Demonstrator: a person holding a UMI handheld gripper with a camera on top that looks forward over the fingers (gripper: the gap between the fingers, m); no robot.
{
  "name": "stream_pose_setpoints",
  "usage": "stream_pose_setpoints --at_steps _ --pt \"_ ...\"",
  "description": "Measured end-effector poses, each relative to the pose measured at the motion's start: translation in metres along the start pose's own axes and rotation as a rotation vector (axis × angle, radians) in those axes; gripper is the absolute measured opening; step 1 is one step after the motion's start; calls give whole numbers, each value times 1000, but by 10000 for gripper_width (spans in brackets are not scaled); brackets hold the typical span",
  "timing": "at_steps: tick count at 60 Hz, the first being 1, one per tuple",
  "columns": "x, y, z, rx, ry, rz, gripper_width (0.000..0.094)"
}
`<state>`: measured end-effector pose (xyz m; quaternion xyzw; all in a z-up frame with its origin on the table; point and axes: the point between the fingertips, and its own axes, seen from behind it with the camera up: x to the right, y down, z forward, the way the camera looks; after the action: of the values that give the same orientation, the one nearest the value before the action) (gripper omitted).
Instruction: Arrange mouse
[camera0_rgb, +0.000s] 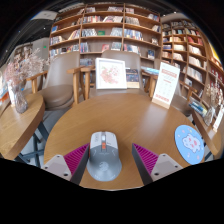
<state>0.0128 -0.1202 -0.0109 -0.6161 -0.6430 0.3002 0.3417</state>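
A grey mouse (102, 156) with an orange mark near its wheel lies on the round wooden table (130, 115) by its near edge. It sits between the fingers of my gripper (110, 150), closer to the left one. The magenta pads (72, 159) stand apart from the mouse, with a narrow gap on the left and a wider one on the right. The gripper is open and the mouse rests on the table on its own.
A round blue mat (190, 143) lies on the table at the right. Two upright display cards (110, 73) (166, 84) stand at the far edge. Wooden chairs (62, 78), a side table with a vase of flowers (18, 85) and bookshelves (110, 30) lie beyond.
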Motion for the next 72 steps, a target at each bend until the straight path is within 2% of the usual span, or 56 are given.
stream_pose_setpoints --at_steps 6,12,16,17,18,23,30,39,46,52,65,72 --pt "0 -1 3 -3 -2 4 842" --pt "-4 -2 4 -2 -13 3 795" --pt "-11 0 3 -6 -40 12 678" --pt "-15 0 4 -8 -54 15 620" --pt "-20 1 3 -11 -73 19 499" --pt "-14 2 3 -26 -48 16 445" --pt "-10 -4 -4 -29 -41 20 435" --pt "11 -37 -36 24 -69 30 430" --pt "66 -75 -60 82 -56 67 429" --pt "140 -99 -67 122 26 84 431" --pt "279 -77 -44 92 172 99 430" --pt "311 -40 -22 36 169 131 429"
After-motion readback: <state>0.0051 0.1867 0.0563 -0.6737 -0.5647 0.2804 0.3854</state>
